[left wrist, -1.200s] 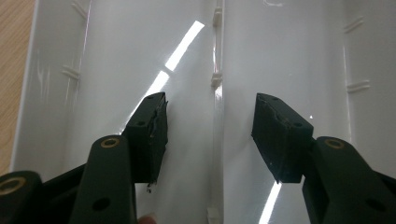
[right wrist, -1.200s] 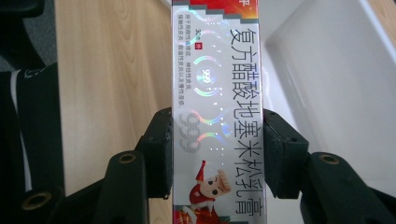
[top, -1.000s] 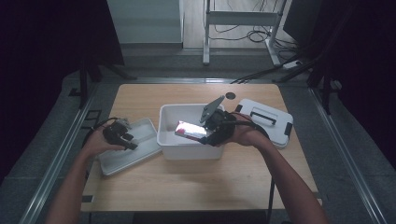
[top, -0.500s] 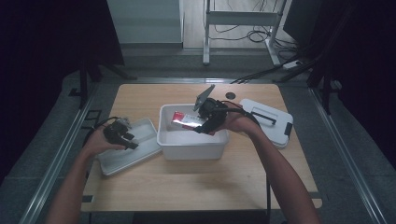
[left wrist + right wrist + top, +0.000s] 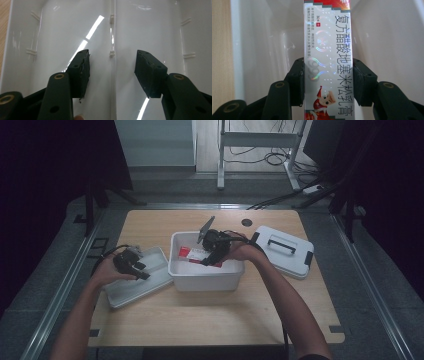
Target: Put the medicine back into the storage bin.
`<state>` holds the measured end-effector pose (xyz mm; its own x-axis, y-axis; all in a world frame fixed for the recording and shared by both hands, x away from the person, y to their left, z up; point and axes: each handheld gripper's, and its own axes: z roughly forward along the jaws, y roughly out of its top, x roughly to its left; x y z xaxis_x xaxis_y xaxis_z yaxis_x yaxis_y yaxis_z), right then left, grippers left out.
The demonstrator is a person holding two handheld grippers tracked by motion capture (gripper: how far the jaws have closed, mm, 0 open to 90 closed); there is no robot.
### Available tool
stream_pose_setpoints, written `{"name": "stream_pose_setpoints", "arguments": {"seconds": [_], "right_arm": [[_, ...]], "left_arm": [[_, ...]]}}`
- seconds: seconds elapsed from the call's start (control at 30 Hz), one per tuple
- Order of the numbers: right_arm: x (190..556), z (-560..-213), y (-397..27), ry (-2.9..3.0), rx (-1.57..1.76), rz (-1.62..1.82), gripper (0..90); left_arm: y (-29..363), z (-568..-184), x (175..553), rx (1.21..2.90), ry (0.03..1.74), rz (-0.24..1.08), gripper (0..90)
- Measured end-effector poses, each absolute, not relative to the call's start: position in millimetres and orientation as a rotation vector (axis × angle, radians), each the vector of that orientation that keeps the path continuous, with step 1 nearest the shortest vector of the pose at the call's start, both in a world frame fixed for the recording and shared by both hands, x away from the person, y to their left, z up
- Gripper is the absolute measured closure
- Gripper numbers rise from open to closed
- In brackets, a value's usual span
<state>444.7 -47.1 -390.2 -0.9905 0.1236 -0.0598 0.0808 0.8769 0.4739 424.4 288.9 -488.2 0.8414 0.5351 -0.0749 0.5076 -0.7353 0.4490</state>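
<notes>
My right gripper (image 5: 210,256) is shut on a long silver and red carton (image 5: 328,65) with printed characters, its pads pressing both long sides. It holds the carton (image 5: 192,253) inside the white plastic bin (image 5: 205,276) at the table's middle, slanted down toward the bin's left half. My left gripper (image 5: 141,270) stands open over the shallow white tray (image 5: 150,287) at the left. Nothing lies between its fingers (image 5: 80,71), and the glossy tray floor (image 5: 125,37) shows below them.
A white lid with a dark handle (image 5: 281,251) lies on the wooden table (image 5: 210,320) right of the bin. A dark round hole (image 5: 246,222) sits near the table's far edge. A metal stand and cables are on the floor beyond.
My right gripper has moved left and down with the carton, from above the bin's right side into the bin. The left hand has kept still over the tray.
</notes>
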Motion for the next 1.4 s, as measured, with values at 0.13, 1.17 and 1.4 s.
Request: {"name": "stream_pose_setpoints", "arguments": {"seconds": [0.13,1.17,1.4], "right_arm": [[444,-403,-38,2.99,0.126,0.69,50.4],[447,-444,-13,3.09,0.074,0.503,50.1],[446,-451,-9,3.092,0.057,0.443,49.9]], "left_arm": [[288,-488,424,2.56,0.769,0.081,46.0],[286,-490,424,2.565,0.767,0.076,46.0],[285,-492,423,2.565,0.766,0.075,46.0]]}}
